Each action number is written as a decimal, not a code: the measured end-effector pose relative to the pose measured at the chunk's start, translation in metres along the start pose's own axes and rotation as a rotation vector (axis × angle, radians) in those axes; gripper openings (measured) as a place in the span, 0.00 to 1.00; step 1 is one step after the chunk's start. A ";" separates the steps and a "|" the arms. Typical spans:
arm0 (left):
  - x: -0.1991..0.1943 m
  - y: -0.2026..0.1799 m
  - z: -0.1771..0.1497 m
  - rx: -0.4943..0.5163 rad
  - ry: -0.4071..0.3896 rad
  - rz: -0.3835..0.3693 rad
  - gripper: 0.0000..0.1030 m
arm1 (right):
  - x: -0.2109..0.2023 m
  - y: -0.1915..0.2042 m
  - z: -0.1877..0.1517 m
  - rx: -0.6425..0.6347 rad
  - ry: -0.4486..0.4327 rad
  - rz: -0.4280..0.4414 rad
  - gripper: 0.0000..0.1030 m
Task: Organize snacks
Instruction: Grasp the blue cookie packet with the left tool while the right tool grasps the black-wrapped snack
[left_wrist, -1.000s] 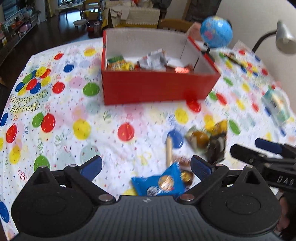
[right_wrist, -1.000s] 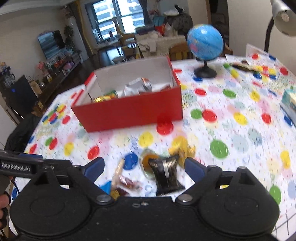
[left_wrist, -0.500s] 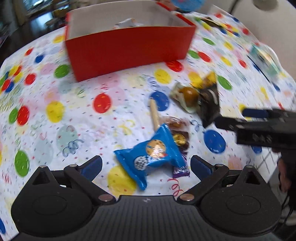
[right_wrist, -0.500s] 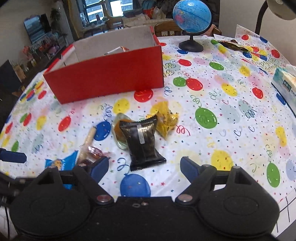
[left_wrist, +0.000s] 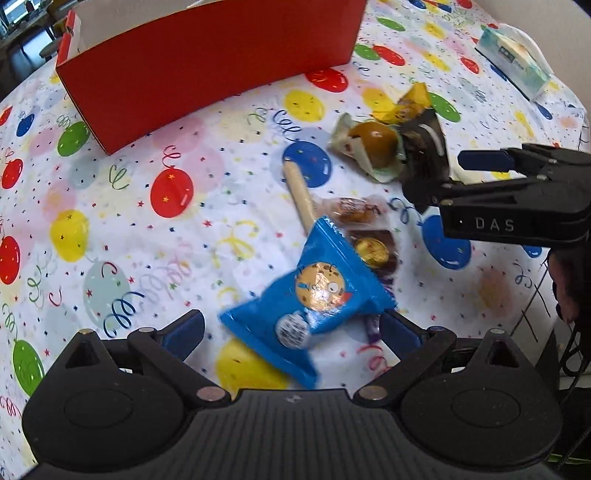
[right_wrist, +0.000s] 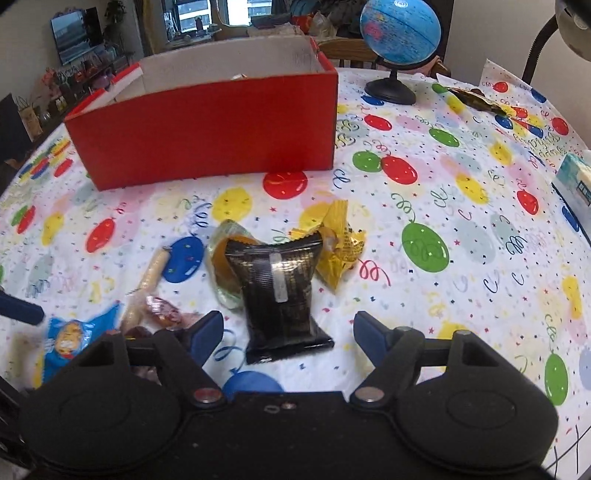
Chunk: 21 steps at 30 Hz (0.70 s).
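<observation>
1. Your left gripper (left_wrist: 291, 326) is spread wide over the blue cookie packet (left_wrist: 308, 301). The packet lies between the fingers, but neither pad presses on it.
2. Your right gripper (right_wrist: 288, 330) is also spread, and its jaws have just been closing. The black packet (right_wrist: 279, 291) lies between the fingers, not yet pinched.
3. Take the red box (right_wrist: 207, 125) as your landmark. All the loose snacks lie on the balloon tablecloth (right_wrist: 461, 236) in front of its long red wall, well apart from it.
4. Closest to the box is the yellow wrapper (right_wrist: 341, 247), touching the black packet's far corner.
5. A green-wrapped round snack (left_wrist: 371, 147) sits against the black packet, on its side towards the blue cookie packet.
6. The pale stick (left_wrist: 299, 192) runs under the blue packet's box-side corner.
</observation>
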<state>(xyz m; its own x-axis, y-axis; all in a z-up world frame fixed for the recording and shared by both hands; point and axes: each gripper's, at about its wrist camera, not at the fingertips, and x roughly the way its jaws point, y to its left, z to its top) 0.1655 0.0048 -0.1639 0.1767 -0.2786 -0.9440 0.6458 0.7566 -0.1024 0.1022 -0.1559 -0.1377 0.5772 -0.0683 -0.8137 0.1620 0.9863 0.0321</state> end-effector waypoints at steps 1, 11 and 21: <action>0.002 0.003 0.001 -0.005 0.007 -0.001 0.98 | 0.003 -0.001 0.000 0.000 0.004 -0.006 0.73; 0.007 0.011 0.005 -0.066 0.018 0.005 0.80 | 0.009 -0.001 0.002 -0.011 0.004 0.010 0.49; -0.004 0.020 0.004 -0.217 -0.020 -0.005 0.41 | -0.002 -0.009 0.004 0.054 -0.008 0.028 0.36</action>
<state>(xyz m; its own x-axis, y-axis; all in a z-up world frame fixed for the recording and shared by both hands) 0.1808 0.0182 -0.1611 0.1899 -0.2925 -0.9372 0.4717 0.8644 -0.1742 0.1025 -0.1657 -0.1346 0.5882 -0.0424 -0.8076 0.1887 0.9783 0.0861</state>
